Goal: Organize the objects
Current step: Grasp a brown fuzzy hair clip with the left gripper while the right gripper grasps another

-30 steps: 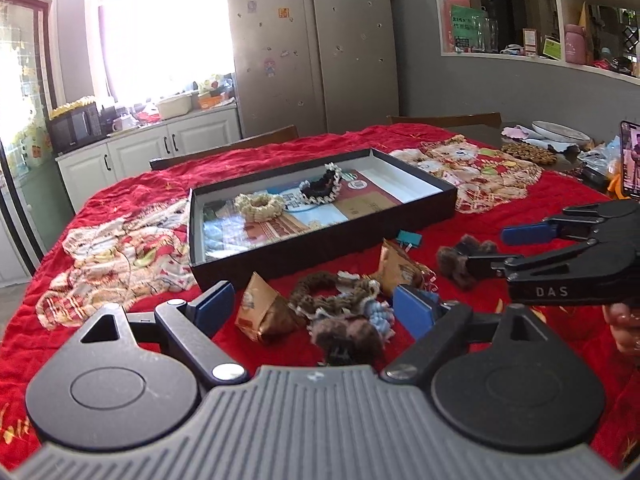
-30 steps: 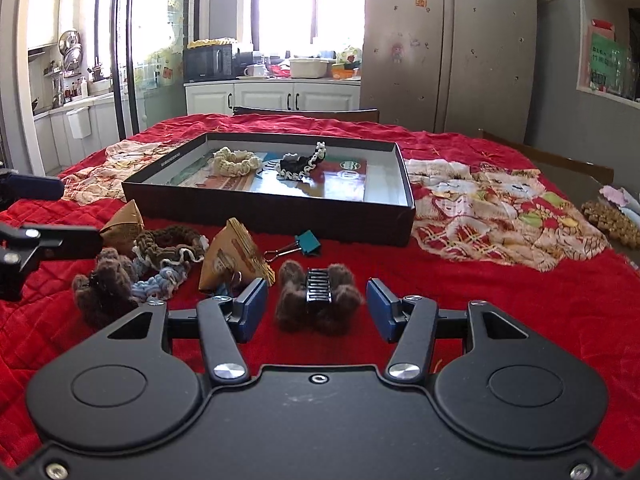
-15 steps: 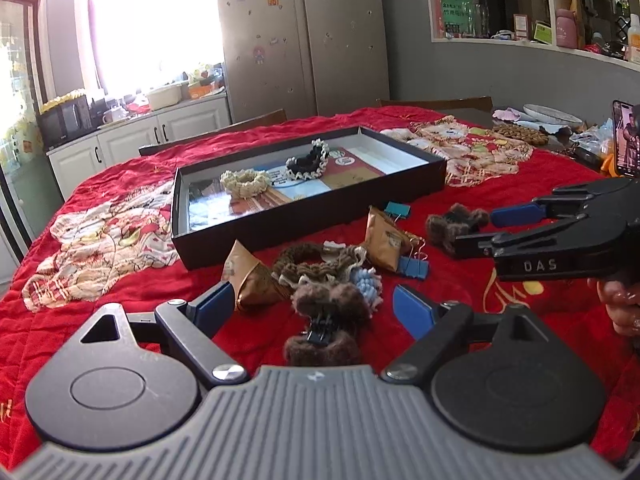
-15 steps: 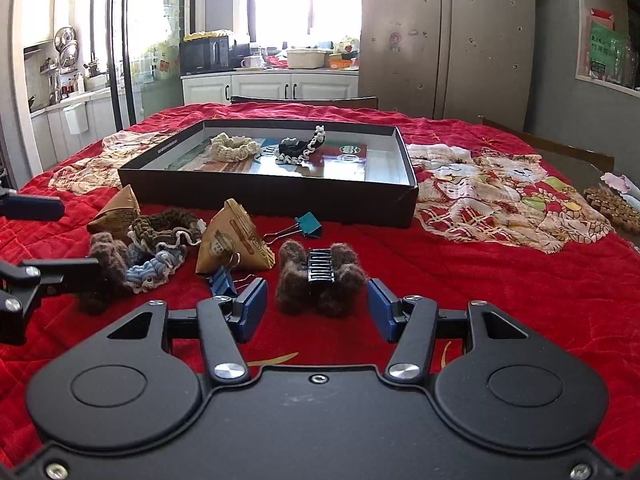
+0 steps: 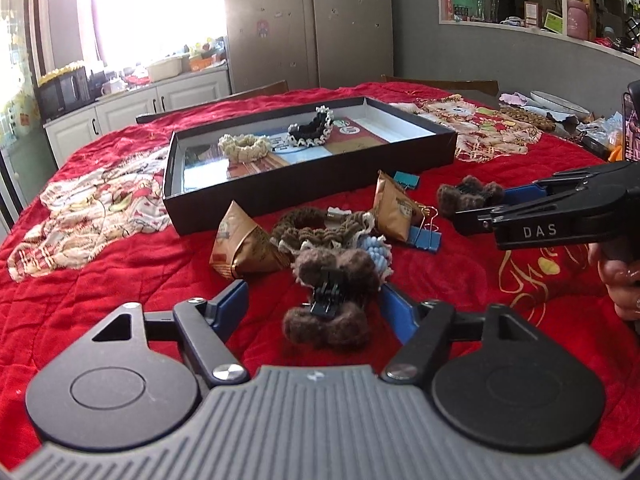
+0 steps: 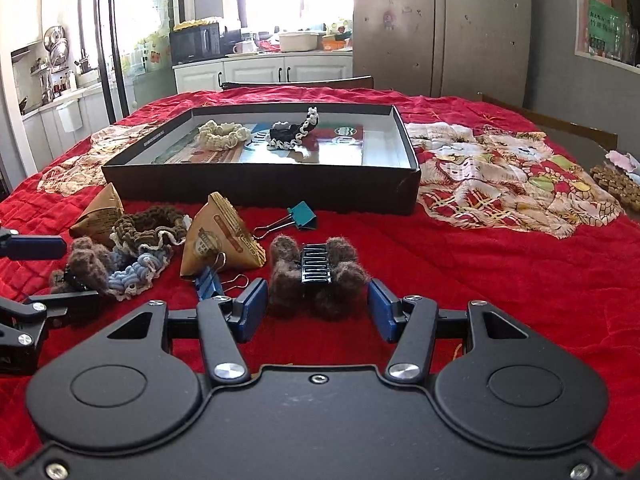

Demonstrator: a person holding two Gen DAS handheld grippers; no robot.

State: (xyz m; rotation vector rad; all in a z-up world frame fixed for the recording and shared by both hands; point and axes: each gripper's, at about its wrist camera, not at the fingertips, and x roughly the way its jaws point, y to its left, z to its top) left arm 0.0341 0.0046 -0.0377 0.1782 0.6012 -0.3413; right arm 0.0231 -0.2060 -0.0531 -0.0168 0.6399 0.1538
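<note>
Over the last second both tools have closed in on the loose pile — the left tool [image 5: 312,304] now straddles a brown furry claw clip [image 5: 332,300], fingers apart and not yet touching it; the right tool [image 6: 318,310], also spread, brackets a second furry clip [image 6: 316,270] the same way. Both clips lie on the red-covered tabletop [image 6: 480,272], just short of the black tray [image 5: 304,196], which holds a cream scrunchie [image 5: 244,146] and a black one [image 5: 312,130]. Likely next — squeeze, lift, carry to the tray.
</note>
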